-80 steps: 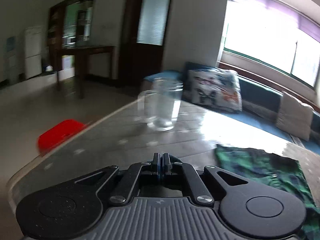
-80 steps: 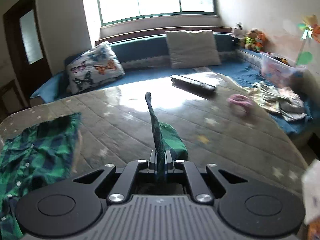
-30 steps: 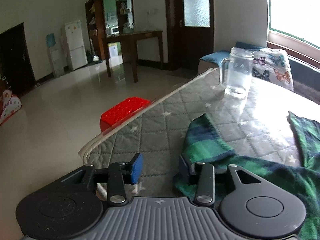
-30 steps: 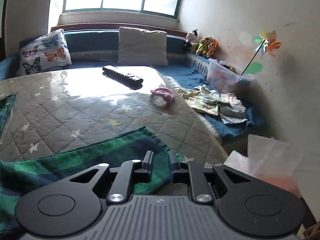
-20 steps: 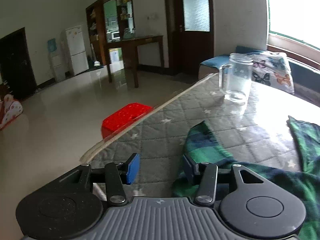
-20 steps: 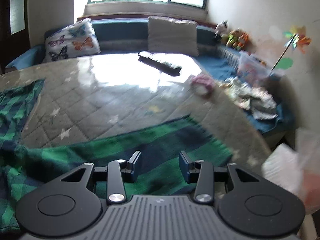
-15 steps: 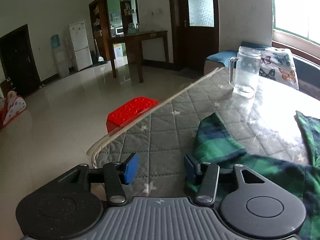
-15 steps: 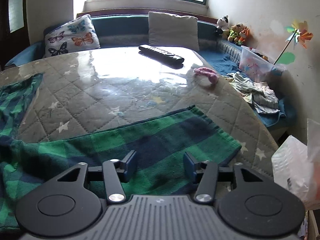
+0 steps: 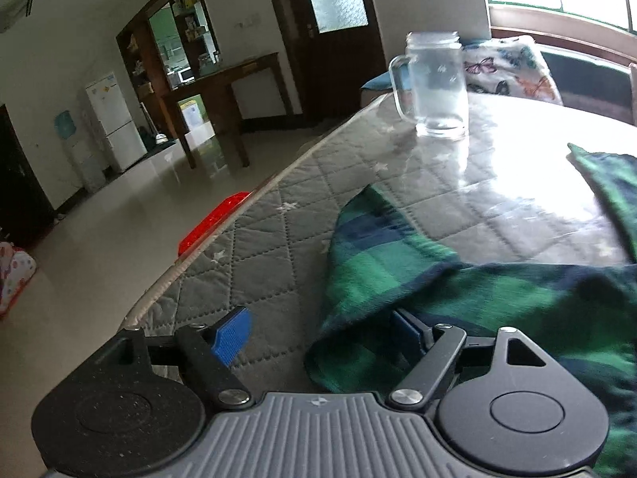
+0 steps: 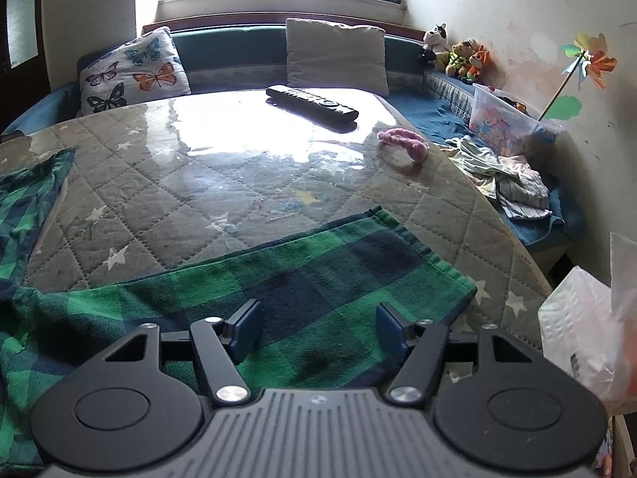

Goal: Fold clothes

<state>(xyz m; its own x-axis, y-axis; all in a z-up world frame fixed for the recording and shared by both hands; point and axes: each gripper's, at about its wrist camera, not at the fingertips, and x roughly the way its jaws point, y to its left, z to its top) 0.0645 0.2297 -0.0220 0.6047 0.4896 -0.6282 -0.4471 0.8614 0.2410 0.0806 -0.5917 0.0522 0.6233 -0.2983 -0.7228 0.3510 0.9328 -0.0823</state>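
Green plaid shirt (image 10: 318, 279) spread on the quilted table (image 10: 199, 183), both grippers released.
Left gripper (image 9: 318, 332) and right gripper (image 10: 316, 324) jaws are opening, nothing clamped; the cloth looks light, limp, best pinched at hem corners.

No text, label, brand, number or sign can be read in either view. The clear storage box (image 10: 505, 123) by the wall carries a printed cartoon picture, but any lettering on it is too small and blurred to make out. The fridge (image 9: 113, 119) front bears small marks, unreadable.
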